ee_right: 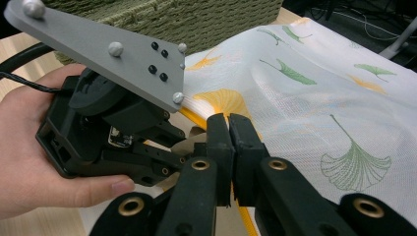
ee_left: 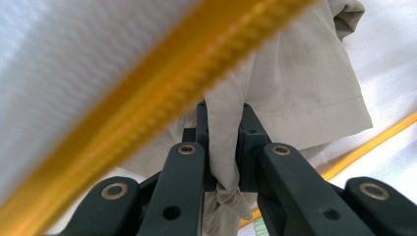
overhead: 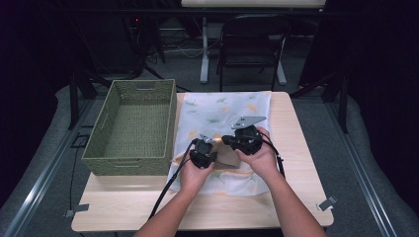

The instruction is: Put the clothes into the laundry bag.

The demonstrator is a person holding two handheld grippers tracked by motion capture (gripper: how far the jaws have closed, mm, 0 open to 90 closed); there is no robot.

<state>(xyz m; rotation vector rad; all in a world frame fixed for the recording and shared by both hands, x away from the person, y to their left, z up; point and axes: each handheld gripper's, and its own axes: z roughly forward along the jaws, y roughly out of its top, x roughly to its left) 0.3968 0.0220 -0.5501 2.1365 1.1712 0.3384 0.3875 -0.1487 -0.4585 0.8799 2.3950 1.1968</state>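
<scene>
On the wooden table [overhead: 296, 148], right of the one green woven basket [overhead: 132, 126], the left gripper [overhead: 203, 154] pinches one soft, light beige cloth [ee_left: 295, 93] lying on the single white leaf-printed sheet [overhead: 225, 106], whose yellow-piped edge [ee_right: 246, 216] the right gripper [ee_right: 229, 129] clamps; both likely handle best by hems.

- Right gripper [ee_right: 229, 129]: jaws closed together on the yellow hem [ee_right: 196, 119] of the white leaf-print cloth [ee_right: 314, 108].
- Left gripper [ee_right: 110, 132]: held in a hand [ee_right: 29, 152], touching the same hem just beside.
- Green woven basket [ee_right: 187, 17]: at the cloth's far edge.
</scene>
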